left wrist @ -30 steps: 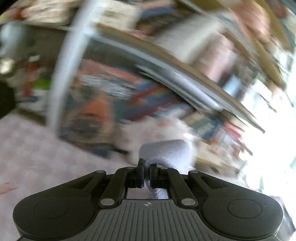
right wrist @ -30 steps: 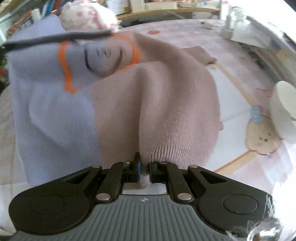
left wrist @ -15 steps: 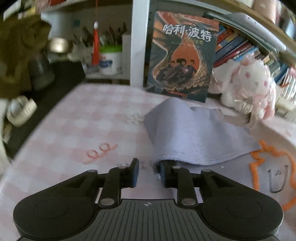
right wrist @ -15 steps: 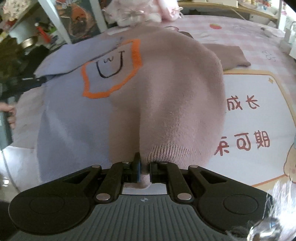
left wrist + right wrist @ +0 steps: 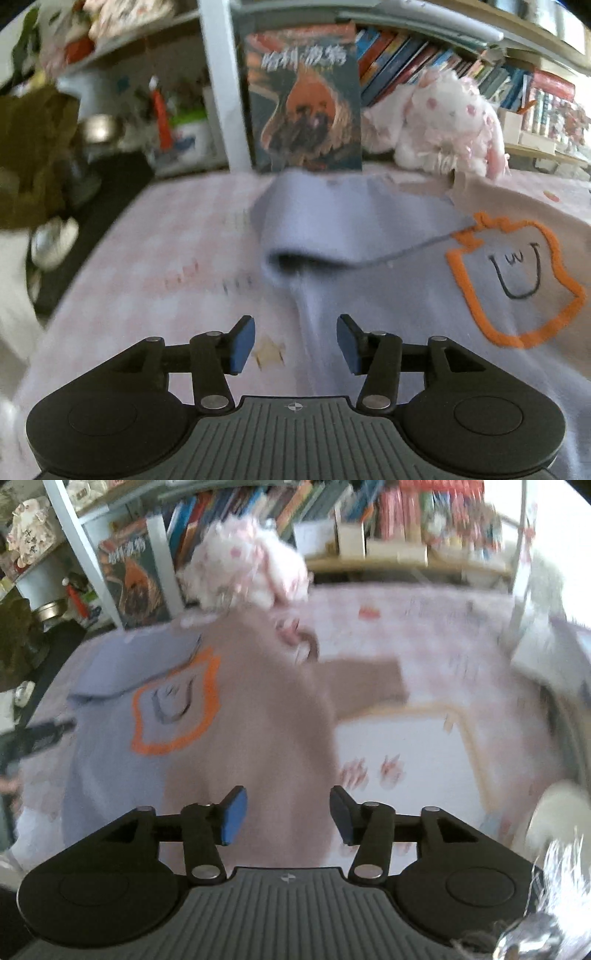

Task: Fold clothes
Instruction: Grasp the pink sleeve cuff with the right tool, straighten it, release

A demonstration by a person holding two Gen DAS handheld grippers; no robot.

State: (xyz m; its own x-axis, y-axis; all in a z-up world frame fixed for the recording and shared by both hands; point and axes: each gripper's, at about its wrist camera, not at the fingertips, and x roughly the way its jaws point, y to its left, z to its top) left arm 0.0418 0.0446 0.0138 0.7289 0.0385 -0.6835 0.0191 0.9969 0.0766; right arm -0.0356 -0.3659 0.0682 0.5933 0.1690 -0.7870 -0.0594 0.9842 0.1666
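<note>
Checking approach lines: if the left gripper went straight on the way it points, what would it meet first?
Probably the sweater, at its folded-over lavender sleeve lying ahead of the open left gripper. The book stands farther behind. Blur makes depth uncertain.

Bright daylight blows out the right edge — motion blur throughout, fisheye bending at the rims.

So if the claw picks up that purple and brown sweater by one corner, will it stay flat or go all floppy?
Probably floppy: the sweater is soft knit, and its purple sleeve already lies folded over in a loose curl. It would likely droop and stretch under its own weight. Its fuzzy surface suggests it shouldn't slip easily from the pads.
</note>
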